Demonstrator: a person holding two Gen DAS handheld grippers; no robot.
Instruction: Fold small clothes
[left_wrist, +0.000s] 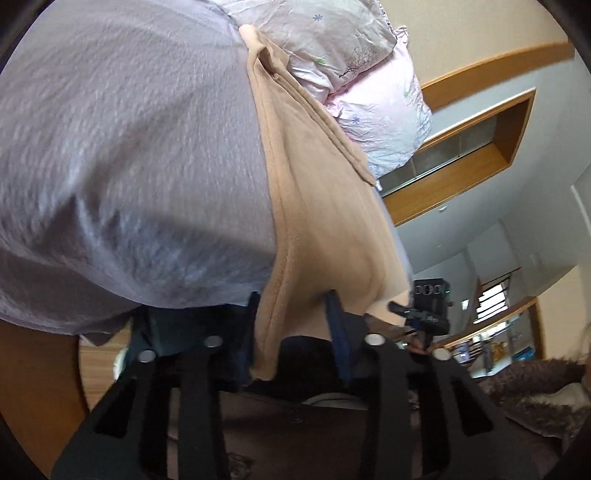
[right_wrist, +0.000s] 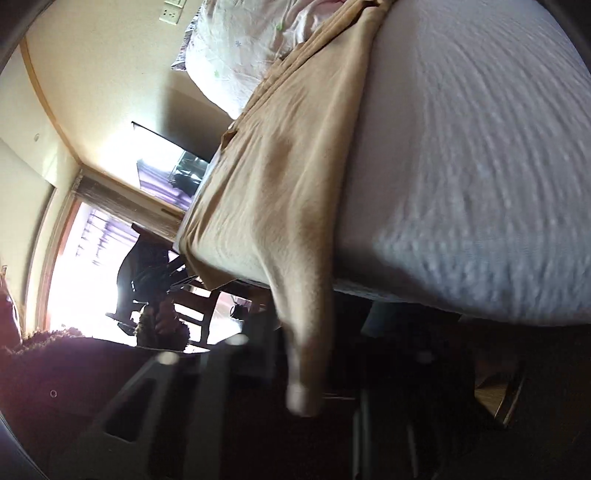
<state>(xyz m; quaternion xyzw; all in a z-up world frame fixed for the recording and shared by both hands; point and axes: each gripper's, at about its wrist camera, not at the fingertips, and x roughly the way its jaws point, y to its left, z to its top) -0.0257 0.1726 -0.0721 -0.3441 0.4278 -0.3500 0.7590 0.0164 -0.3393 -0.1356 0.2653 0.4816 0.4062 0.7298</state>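
Tan garment lies along the bed edge, each near corner pinched in closed jaws of left gripper and right gripper, likely to fold it over.

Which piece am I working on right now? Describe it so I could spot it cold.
Start at the bed with its pale lavender crinkled cover. Along its edge, below the floral pillows, lies a tan garment running down to both grippers. It is the only plain beige, soft knit fabric there; everything beside it is lavender or flower-printed.
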